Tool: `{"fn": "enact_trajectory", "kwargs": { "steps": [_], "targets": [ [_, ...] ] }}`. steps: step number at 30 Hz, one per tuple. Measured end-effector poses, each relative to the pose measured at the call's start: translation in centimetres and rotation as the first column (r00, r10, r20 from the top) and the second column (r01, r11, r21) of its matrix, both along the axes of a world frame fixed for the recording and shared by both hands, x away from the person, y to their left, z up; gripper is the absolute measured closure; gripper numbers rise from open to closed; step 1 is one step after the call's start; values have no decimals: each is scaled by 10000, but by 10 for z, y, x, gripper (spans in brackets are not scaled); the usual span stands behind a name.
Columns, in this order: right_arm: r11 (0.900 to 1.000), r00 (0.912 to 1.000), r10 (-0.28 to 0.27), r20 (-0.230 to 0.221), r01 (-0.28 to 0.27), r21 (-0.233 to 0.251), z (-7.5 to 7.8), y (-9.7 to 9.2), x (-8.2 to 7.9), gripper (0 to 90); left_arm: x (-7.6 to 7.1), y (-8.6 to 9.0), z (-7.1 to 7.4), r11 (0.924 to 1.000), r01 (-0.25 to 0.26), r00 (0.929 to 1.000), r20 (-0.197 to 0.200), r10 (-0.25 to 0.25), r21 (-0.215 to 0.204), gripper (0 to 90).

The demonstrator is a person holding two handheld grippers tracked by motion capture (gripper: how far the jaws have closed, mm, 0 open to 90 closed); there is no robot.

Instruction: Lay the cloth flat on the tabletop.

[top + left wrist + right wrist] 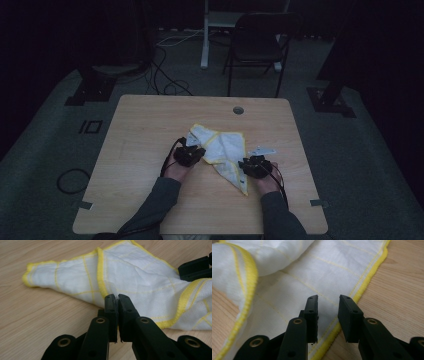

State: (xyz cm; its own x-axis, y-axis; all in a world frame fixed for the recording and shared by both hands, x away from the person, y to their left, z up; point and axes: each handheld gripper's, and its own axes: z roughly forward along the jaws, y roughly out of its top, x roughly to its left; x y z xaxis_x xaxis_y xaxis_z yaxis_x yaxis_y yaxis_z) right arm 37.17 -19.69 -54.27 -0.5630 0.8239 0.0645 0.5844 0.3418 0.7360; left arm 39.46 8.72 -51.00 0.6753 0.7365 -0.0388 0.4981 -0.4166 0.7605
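Fingertips [117,305] of the left gripper [189,154] are pressing together on a thin pinch of white cloth [223,150], a sliver of fabric showing between the pads in the left gripper view; the pinch is sitting at the cloth's near edge, just beside a yellow hem, which suggests the person is taking a corner or fold line so the fabric can be lifted or drawn over. Across from it, the right gripper [255,166] is standing with its jaws apart, nothing between the pads [311,312], straddling the yellow border [362,288] low over the cloth's right edge; that placement reads as lining up for a second pinch on the hem, so that both ends of one side are held before any fold or spread.

Both forearms are coming in from the near edge of the wooden table [150,200], sleeves angling inward, the hands wrapping the gripper bodies from behind and tilting them forward and down toward the tabletop. The cloth is lying crumpled and partly folded on itself near the middle of the table, between the two grippers, its narrow tail pointing back toward the person. Farther off, a round grommet [238,110] is sitting in the tabletop's far edge, and beyond the table a dark chair [257,42] is standing on the floor
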Motion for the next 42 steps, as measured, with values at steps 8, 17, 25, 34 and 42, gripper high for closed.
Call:
{"fn": "enact_trajectory", "kwargs": {
  "steps": [8,17,25,34,42],
  "targets": [
    [10000,10000,1,-8,-1,19,0,0,0,691,-9,13,-3,9999,-105,9999,26,105,63,870],
    [10000,10000,-11,0,11,28,0,0,0,691,-22,34,-5,9990,-435,9990,103,435,-31,869],
    [10000,10000,-25,22,25,40,0,0,-1,689,-38,50,-9,9972,-722,9971,210,726,-195,869],
    [10000,10000,-30,30,30,46,-1,0,-1,688,-57,60,-18,9961,-871,9962,-47,870,-145,869],
    [10000,10000,-22,43,22,49,-1,0,-1,687,-79,69,-19,9950,-993,9950,-123,993,-45,868]
  ]
}}
